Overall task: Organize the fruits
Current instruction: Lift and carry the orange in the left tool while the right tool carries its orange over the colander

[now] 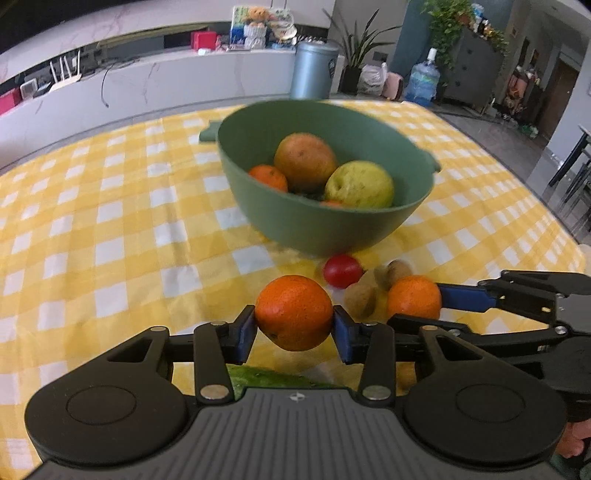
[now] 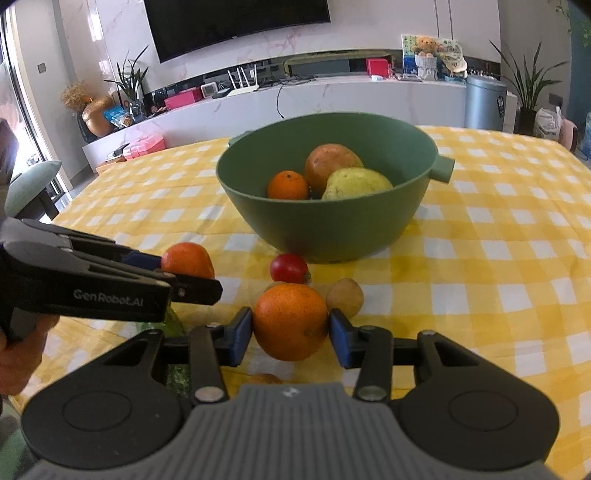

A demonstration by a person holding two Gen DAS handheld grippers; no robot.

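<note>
Left gripper (image 1: 294, 325): pads closing against both sides of an orange (image 1: 293, 312), carrying it above the yellow checked cloth (image 1: 110, 221). Right gripper (image 2: 290, 332): likewise pinching a second orange (image 2: 290, 321) near the table edge. Green bowl (image 1: 325, 225) sitting farther back, holding a reddish apple (image 1: 304, 158), a yellow-green pear (image 1: 358, 184) and a small tangerine (image 1: 267, 177). Red tomato (image 2: 289, 268) and brown kiwis (image 2: 345, 297) lying between bowl and grippers. Only the right view is showing a wall television (image 2: 236, 22); only the left view a water jug (image 1: 423, 83).
</note>
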